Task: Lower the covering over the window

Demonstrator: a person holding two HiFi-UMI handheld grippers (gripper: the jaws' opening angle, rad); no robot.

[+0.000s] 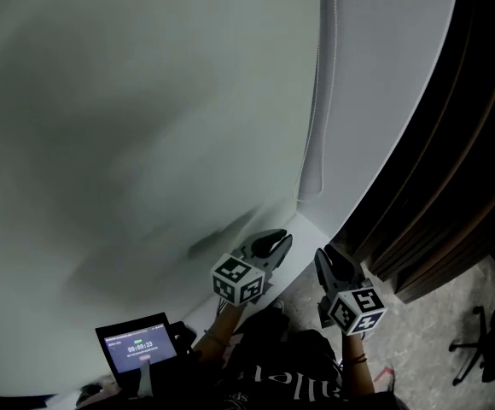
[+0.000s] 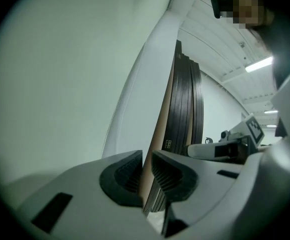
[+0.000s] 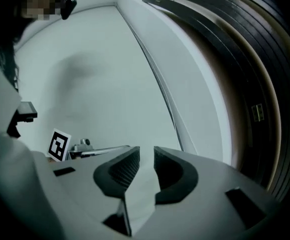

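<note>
**A:** Where is the blind (image 1: 145,126)?
**B:** Straight ahead, pale and broad. Its cord (image 1: 313,126) hangs along its right edge.
**A:** Is anything held?
**B:** No. The left tongs (image 2: 146,171) and right tongs (image 3: 146,166) each stand narrowly apart, empty, below the cord's loop.

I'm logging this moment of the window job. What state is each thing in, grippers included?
Left gripper: jaws slightly apart, nothing between them.
Right gripper: jaws slightly apart, nothing between them.
Pull cord: hanging free in a loop, not gripped.
Window covering: drawn flat across the area in view.
Screen: lit, showing a timer.
</note>
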